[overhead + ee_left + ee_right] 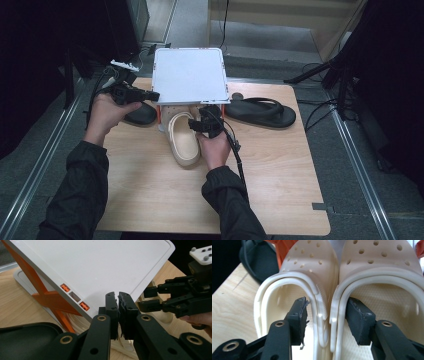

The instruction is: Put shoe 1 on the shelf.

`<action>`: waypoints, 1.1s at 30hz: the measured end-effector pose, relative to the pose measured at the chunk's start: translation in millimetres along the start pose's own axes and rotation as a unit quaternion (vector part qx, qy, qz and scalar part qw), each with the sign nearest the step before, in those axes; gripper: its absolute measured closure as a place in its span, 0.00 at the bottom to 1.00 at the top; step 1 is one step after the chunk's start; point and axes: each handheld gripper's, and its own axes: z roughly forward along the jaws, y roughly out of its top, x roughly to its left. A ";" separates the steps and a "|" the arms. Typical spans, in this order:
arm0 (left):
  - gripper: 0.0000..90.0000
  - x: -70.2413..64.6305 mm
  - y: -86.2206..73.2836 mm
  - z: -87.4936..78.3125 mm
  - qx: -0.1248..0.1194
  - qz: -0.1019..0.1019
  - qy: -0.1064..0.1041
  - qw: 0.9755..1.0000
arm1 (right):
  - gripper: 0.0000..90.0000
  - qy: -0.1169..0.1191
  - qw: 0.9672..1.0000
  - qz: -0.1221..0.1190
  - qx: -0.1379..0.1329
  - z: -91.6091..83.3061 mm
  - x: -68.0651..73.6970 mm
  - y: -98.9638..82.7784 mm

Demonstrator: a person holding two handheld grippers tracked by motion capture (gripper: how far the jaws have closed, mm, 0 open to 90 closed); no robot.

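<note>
1. Right gripper — jaws apart, straddling the two touching inner walls of a pair of cream clogs. One pad sits inside each shoe's heel opening. In the right gripper view neither pad presses on the rubber; a gap shows on both sides, so I read this as released, not clamped.

2. Judgement: straddling both inner walls at once would let one pinch carry the pair together. With the pads slack, the shoes look set down rather than carried.

3. The clogs lie side by side, toes pushed under the white shelf on its orange frame, heels pointing toward the person. The shelf stands at the middle of the table's far edge.

4. Left gripper — jaws closed together with nothing between them, tips just at the shelf's near left corner. Whether they touch the shelf's rim, I cannot tell. Likely held there to steady the shelf or simply parked out of the way.

5. Black sandals — one on the table left of the shelf, under the left hand; the other right of the shelf, near the far right corner. Both still outside the shelf, probably next to go in.
</note>
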 end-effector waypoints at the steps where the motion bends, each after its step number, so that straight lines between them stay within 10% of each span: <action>1: 0.96 0.0 0.0 0.0 0.000 0.000 0.000 1.000 | 0.58 0.000 1.000 0.000 0.000 0.0 0.0 0.0; 21: 0.96 0.1 -0.2 0.3 -0.001 -0.002 -0.001 1.000 | 0.74 0.026 0.998 -0.059 -0.014 -63.6 2.1 -49.7; 33: 0.96 0.0 -0.8 0.2 -0.003 -0.002 0.000 1.000 | 0.96 0.041 0.997 -0.070 -0.004 -67.8 5.8 -105.7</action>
